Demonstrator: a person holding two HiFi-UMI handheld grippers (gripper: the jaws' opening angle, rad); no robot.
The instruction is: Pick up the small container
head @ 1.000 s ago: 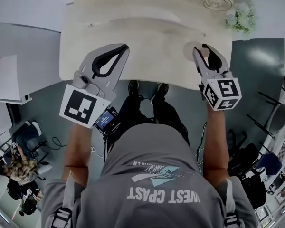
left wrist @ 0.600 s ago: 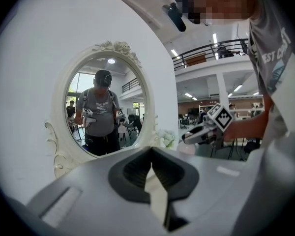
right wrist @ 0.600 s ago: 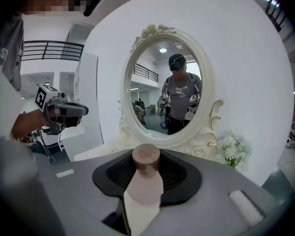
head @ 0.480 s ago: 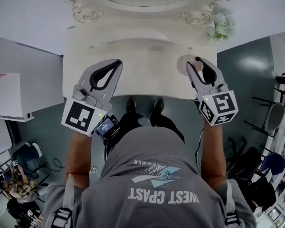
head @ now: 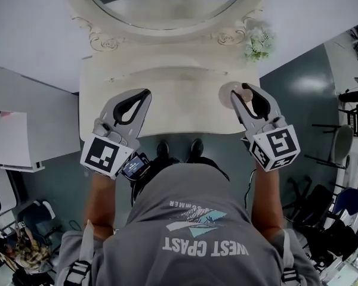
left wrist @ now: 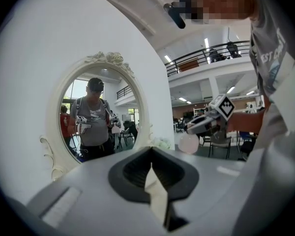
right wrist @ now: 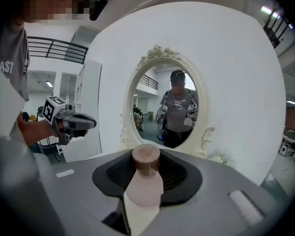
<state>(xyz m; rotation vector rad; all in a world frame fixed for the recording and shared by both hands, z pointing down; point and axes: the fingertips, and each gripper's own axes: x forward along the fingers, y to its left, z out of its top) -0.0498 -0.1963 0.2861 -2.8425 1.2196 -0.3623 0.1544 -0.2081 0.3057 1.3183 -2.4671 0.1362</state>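
Note:
The small container (right wrist: 145, 178) is a pale pink bottle with a brown cap. My right gripper (right wrist: 143, 193) is shut on it, the body between the jaws and the cap sticking out past the tips. In the head view the container (head: 231, 94) and right gripper (head: 244, 97) hang over the right front part of the white vanity table (head: 179, 109). In the left gripper view the container (left wrist: 188, 143) hangs at the right gripper's tip. My left gripper (head: 144, 93) is over the table's left front. Its jaws (left wrist: 155, 193) are shut with nothing between them.
An oval mirror in an ornate white frame (head: 167, 25) stands at the table's back, with a small bunch of flowers (head: 256, 43) at its right foot. A white cabinet (head: 12, 139) stands left of the table. Dark chairs (head: 340, 142) stand on the floor at the right.
The head view has tilted up, so more of the mirror shows. Both grippers stay over the table's front, and the right one keeps hold of the container.

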